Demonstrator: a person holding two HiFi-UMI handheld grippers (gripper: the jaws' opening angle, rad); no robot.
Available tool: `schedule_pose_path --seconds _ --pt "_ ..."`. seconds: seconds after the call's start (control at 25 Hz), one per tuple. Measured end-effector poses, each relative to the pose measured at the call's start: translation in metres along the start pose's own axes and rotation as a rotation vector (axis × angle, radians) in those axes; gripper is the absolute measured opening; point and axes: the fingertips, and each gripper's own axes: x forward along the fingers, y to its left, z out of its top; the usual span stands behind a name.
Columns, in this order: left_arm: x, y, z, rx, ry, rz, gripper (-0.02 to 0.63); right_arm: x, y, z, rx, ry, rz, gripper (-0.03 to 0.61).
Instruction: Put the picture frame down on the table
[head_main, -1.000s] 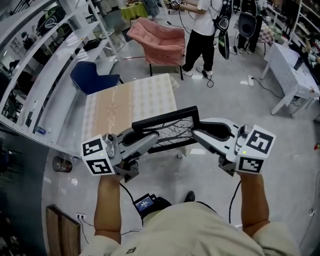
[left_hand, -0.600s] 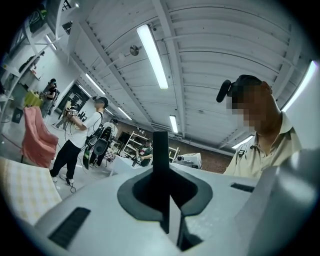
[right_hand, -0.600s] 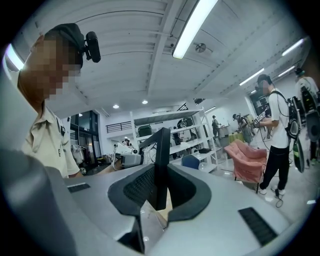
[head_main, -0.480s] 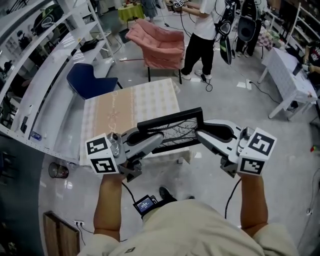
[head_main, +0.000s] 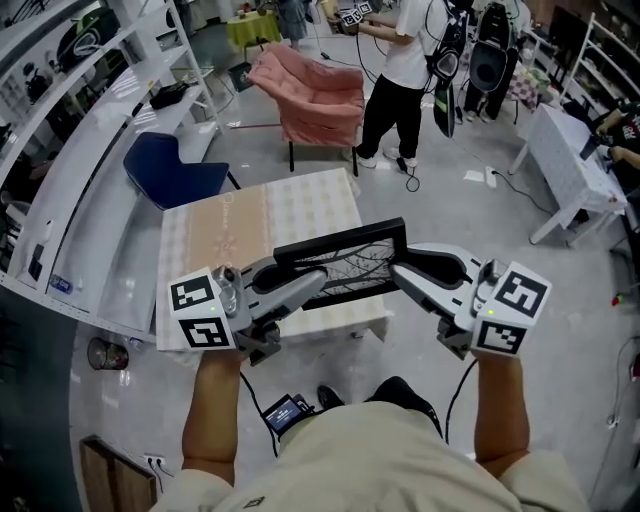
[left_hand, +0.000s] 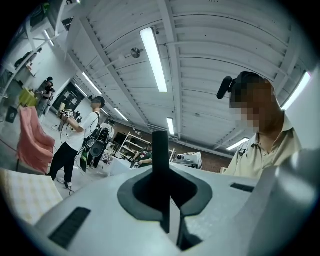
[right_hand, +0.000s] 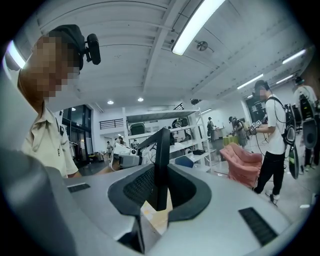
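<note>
The picture frame (head_main: 345, 262) is black with a branch drawing. It is held up between both grippers, above the near edge of the table (head_main: 250, 225), which has a beige checked cloth. My left gripper (head_main: 315, 283) is shut on the frame's left edge and my right gripper (head_main: 398, 268) on its right edge. In the left gripper view the frame (left_hand: 160, 160) stands as a thin dark bar between the jaws of the left gripper (left_hand: 164, 197). The right gripper view shows the same frame (right_hand: 161, 160) edge-on, clamped in the right gripper (right_hand: 157, 192).
A pink armchair (head_main: 318, 88) and a blue chair (head_main: 172, 165) stand beyond the table. A person (head_main: 400, 70) stands near the armchair. White shelving (head_main: 70, 120) runs along the left, and a white table (head_main: 572, 150) is at the right. A small device (head_main: 285, 410) lies on the floor.
The view has moved forward toward the table. The frame, still held by both grippers, now hangs over the table's near edge instead of short of it.
</note>
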Motion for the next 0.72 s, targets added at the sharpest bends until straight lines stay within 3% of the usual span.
schedule_pose_path --seconds 0.2,0.72 --pt "0.004 0.027 0.004 -0.018 -0.007 0.014 0.028 0.014 -0.025 0.002 0.006 0.009 0.014 0.072" --pt "0.047 0.097 0.028 -0.019 -0.011 0.151 0.028 0.031 -0.117 0.018 0.034 0.002 0.145 0.072"
